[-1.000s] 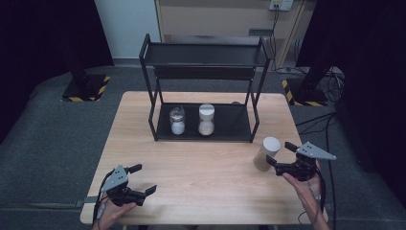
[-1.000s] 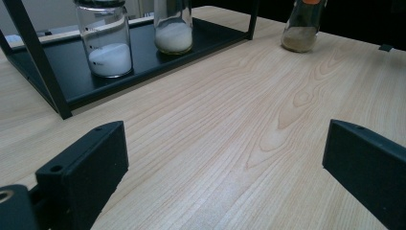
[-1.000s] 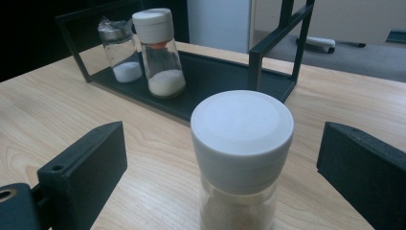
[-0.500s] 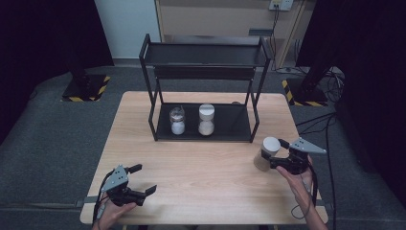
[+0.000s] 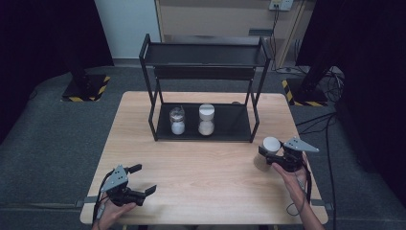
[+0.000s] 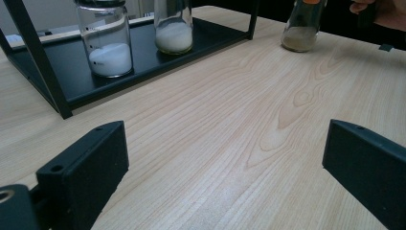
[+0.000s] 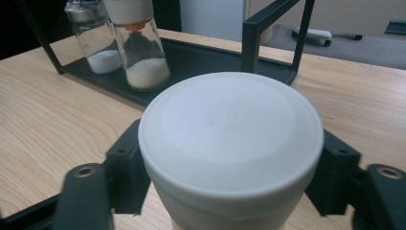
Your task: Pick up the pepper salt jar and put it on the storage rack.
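Note:
A glass jar with a white lid and pale powder inside stands on the wooden table at the right. My right gripper is shut on it just under the lid; its jaws have just been closing with the jar between them. At the front left, my left gripper rests low over the table, open and holding nothing. Far off in the left gripper view stands the held jar.
A black two-tier rack stands at the table's back middle. On its lower shelf are a clear-lidded jar of white powder and a white-lidded jar. Dark floor and cables surround the table.
My right gripper moved in toward the jar and sank a little, and its jaws closed on it below the lid. The left gripper stayed put.

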Action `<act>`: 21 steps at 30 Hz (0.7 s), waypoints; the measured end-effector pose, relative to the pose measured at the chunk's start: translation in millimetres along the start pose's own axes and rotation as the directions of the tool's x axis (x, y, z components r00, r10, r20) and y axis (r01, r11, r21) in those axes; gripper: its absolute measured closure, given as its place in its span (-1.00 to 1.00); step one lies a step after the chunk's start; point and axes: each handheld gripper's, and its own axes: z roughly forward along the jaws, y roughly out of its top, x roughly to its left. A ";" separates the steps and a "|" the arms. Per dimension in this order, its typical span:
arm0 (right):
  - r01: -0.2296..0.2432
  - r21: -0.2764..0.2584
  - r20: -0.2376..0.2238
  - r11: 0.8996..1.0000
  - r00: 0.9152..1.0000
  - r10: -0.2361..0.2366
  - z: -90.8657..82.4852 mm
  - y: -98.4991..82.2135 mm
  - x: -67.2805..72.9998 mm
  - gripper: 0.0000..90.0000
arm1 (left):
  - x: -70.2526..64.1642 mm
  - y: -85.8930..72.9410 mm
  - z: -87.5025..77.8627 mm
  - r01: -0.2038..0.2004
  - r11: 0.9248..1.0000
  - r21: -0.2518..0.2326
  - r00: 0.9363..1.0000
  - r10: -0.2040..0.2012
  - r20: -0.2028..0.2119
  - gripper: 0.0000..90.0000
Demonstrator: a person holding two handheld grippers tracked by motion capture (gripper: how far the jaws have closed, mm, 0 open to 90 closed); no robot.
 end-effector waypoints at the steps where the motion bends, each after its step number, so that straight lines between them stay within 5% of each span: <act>1: 0.007 -0.004 0.000 1.000 1.000 -0.007 0.0 -0.8 0.4 -0.27 | 0.0 0.0 0.0 0.000 1.000 0.000 1.000 0.000 0.000 -0.98; 21: 0.046 0.024 -0.008 0.999 0.999 -0.046 1.1 10.4 6.1 -0.26 | -0.3 0.2 0.1 -0.002 1.000 0.001 1.000 0.002 -0.001 -0.98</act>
